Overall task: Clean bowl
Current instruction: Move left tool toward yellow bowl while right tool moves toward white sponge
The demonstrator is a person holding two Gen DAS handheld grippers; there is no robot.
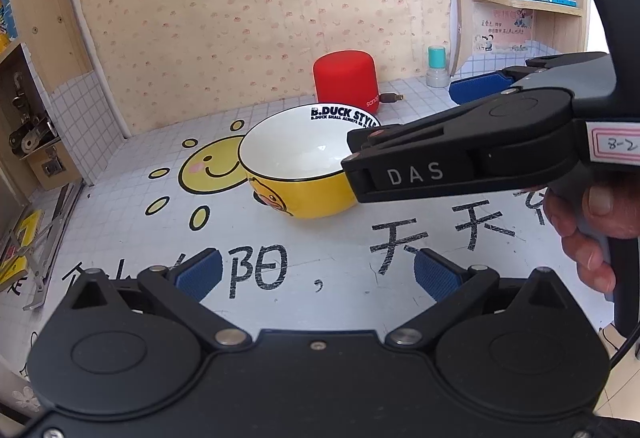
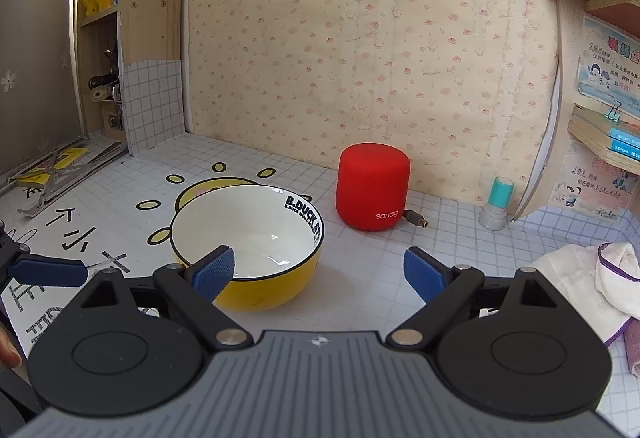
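A yellow duck bowl (image 1: 304, 170) with a white inside stands upright on the tiled tabletop; it also shows in the right wrist view (image 2: 248, 234). My left gripper (image 1: 320, 274) is open and empty, a short way in front of the bowl. My right gripper (image 2: 320, 270) is open and empty; its left pad (image 2: 214, 272) is over the bowl's near rim, its right pad outside the bowl. A white cloth (image 2: 592, 282) lies at the right.
A red speaker (image 2: 372, 192) with a cable stands behind the bowl near the wall. A teal-capped stamp (image 2: 498, 206) stands further right. Shelves (image 1: 524, 0) hang at the right. A metal stand (image 2: 52, 178) lies at the left.
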